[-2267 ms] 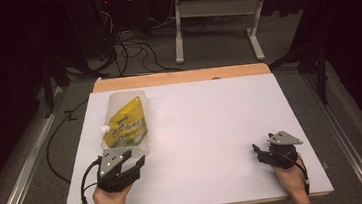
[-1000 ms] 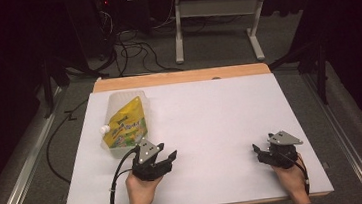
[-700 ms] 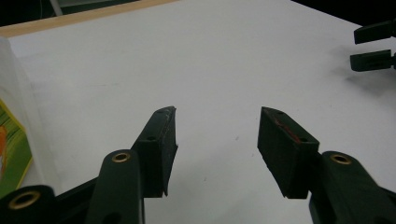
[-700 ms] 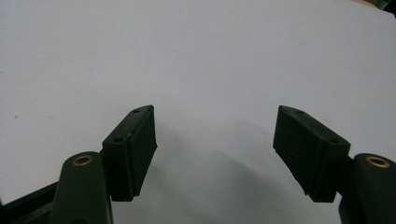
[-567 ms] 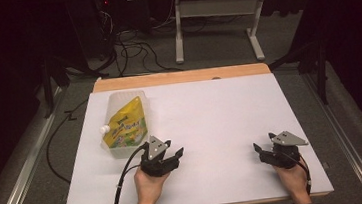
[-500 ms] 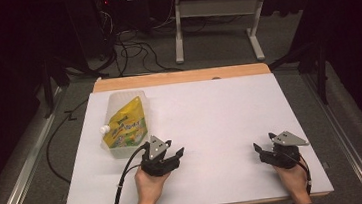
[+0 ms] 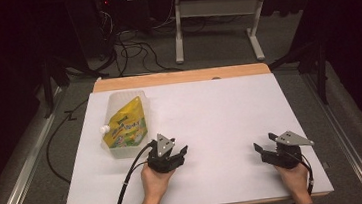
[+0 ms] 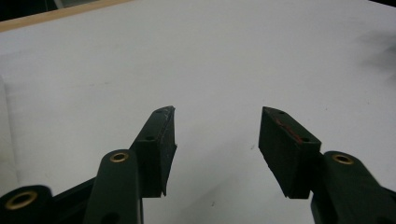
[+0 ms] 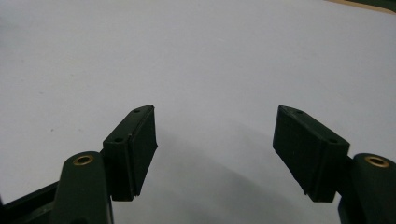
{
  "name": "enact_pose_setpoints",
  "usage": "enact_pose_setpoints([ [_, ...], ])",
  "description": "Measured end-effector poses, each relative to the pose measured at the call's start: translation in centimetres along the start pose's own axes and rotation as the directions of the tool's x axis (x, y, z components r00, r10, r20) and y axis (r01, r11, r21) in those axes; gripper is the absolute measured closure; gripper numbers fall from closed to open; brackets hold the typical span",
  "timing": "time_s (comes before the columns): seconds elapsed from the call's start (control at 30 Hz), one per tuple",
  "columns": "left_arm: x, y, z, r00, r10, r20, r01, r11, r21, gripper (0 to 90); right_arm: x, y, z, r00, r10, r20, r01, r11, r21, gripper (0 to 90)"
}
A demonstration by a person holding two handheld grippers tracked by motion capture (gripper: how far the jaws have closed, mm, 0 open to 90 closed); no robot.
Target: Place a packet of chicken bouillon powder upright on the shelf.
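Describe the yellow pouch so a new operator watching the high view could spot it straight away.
Start at the white table top and go to its far left part, beside the wooden strip along the far edge. There a clear plastic tray holds a yellow and green spouted pouch with a white cap at its left edge. It is the only coloured item on the table.

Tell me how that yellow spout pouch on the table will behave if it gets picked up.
The yellow spout pouch lies flat with a clear soft border, so it will probably sag and flop. Its glossy film may slip between jaws. The white cap at its side looks the firmest place to grip.
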State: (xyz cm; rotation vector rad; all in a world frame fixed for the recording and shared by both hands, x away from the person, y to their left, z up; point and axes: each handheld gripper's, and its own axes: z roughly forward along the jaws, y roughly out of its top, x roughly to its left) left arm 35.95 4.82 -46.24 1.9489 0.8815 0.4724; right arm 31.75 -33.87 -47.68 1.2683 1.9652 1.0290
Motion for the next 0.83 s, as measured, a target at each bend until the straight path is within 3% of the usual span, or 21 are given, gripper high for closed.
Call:
enact_pose_setpoints([
  [0.33, 0.1, -0.5, 1.2, 0.9994, 0.017, -0.032, -0.016, 0.9998, 0.011, 46.4, -0.1, 0.0, 0.0, 1.0000, -0.001, -0.006, 0.001, 1.000, -0.005, 31.2],
  [0.5, 0.0, -1.1, 2.0, 0.9973, 0.021, -0.070, -0.017, 0.9983, 0.056, 43.4, -0.1, 0.0, 0.0, 0.9998, 0.010, -0.016, -0.010, 1.000, -0.005, 31.0],
  [0.83, -0.3, -1.2, 1.9, 0.9955, 0.046, -0.083, -0.042, 0.9979, 0.049, 43.0, -0.2, -0.1, -0.1, 0.9997, 0.015, -0.017, -0.016, 1.000, -0.008, 31.1],
])
